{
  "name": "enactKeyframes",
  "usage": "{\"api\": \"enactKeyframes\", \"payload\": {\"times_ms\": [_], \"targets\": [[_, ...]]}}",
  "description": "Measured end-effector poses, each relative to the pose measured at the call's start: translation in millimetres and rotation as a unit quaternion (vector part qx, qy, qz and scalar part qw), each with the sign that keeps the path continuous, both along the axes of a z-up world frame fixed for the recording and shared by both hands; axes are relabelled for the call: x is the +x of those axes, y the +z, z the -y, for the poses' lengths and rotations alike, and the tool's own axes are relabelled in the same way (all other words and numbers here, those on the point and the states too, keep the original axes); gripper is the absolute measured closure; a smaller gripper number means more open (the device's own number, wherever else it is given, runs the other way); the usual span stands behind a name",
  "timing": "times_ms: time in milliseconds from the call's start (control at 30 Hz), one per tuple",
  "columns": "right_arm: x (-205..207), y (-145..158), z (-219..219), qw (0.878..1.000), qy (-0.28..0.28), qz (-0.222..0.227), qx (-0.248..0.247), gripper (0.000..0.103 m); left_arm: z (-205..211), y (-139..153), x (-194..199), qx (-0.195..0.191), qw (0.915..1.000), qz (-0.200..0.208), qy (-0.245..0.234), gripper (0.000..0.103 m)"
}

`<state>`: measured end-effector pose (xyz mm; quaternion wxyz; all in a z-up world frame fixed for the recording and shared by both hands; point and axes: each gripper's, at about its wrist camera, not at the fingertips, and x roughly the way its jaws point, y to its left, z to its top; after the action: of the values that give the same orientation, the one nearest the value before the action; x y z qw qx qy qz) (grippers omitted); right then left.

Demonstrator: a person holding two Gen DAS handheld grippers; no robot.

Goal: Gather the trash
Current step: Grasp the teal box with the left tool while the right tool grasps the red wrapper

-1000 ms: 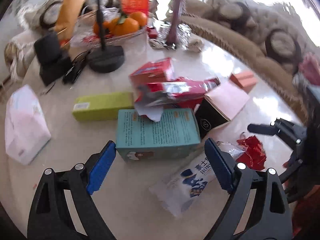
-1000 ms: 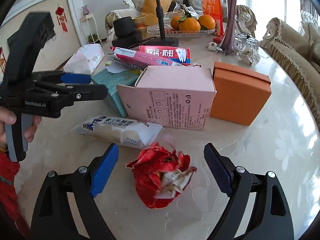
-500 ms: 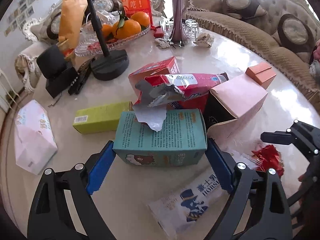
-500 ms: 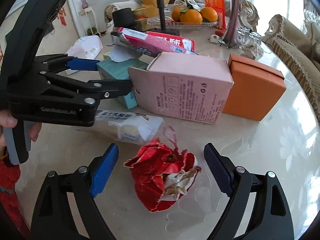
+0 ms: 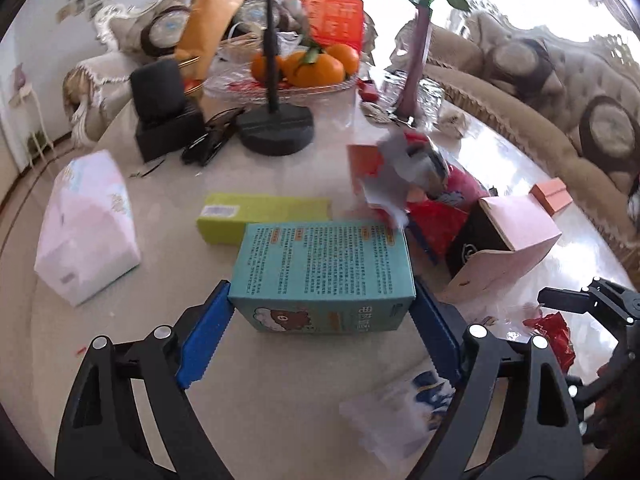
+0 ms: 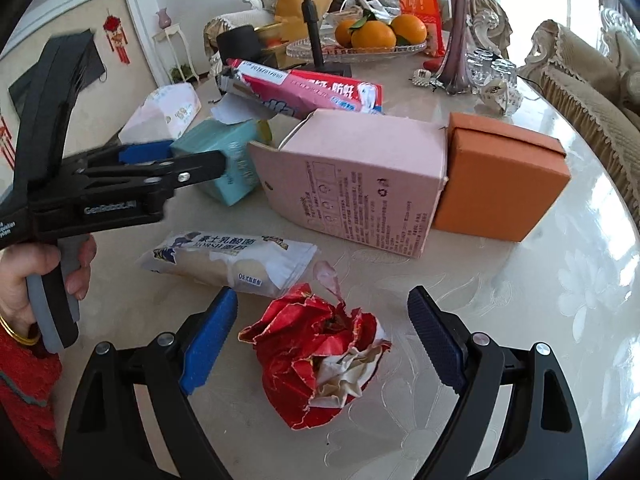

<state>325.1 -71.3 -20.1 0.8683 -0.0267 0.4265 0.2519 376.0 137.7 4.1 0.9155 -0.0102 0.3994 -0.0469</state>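
A teal carton lies on the marble table between the blue pads of my left gripper. Its jaws are closing and the pad tips touch the carton's sides. From the right wrist view, the left gripper reaches in from the left, held by a person's hand. My right gripper stands open around a crumpled red wrapper without touching it. A white bread bag lies just beyond the wrapper. A red toothpaste box leans over the teal carton.
A pink carton and an orange box lie behind the wrapper. A green box and a tissue pack sit left of the teal carton. Farther back are a black stand base, a fruit dish and a vase.
My left gripper moved forward until the teal carton sat between its pads. The toothpaste box on top shifted and now looks blurred. The right gripper stayed over the red wrapper.
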Motion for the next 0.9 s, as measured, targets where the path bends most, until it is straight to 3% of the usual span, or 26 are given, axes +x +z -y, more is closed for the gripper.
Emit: {"api": "enactKeyframes", "payload": {"times_ms": [100, 300, 367, 433, 667, 900], "targets": [[-0.4, -0.6, -1.8, 1.0, 0.008, -0.002, -0.001, 0.021, -13.8, 0.7, -7.3, -0.024, 0.9996, 0.003, 0.013, 0.019], [-19.2, 0.0, -3.0, 0.999, 0.031, 0.008, -0.021, 0.022, -19.1, -0.1, -15.5, -0.027, 0.9995, 0.004, 0.015, 0.019], [-20.1, 1.4, -1.8, 0.999, 0.026, 0.015, -0.027, 0.049, -20.4, 2.3, -18.7, -0.041, 0.999, 0.008, 0.015, 0.019], [-22.1, 1.8, 0.7, 0.999, 0.034, 0.016, -0.025, 0.054, -20.6, 4.7, -24.5, -0.044, 0.9989, 0.013, 0.015, 0.019], [-40.5, 13.9, 20.0, 0.999, 0.035, 0.015, 0.022, 0.057, -26.4, 16.7, -62.7, -0.06, 0.9979, 0.022, 0.009, 0.019], [-80.7, 41.2, 56.1, 0.994, 0.025, 0.026, 0.107, 0.057, -20.7, 41.2, -148.9, -0.08, 0.9955, 0.051, -0.007, 0.019]]}}
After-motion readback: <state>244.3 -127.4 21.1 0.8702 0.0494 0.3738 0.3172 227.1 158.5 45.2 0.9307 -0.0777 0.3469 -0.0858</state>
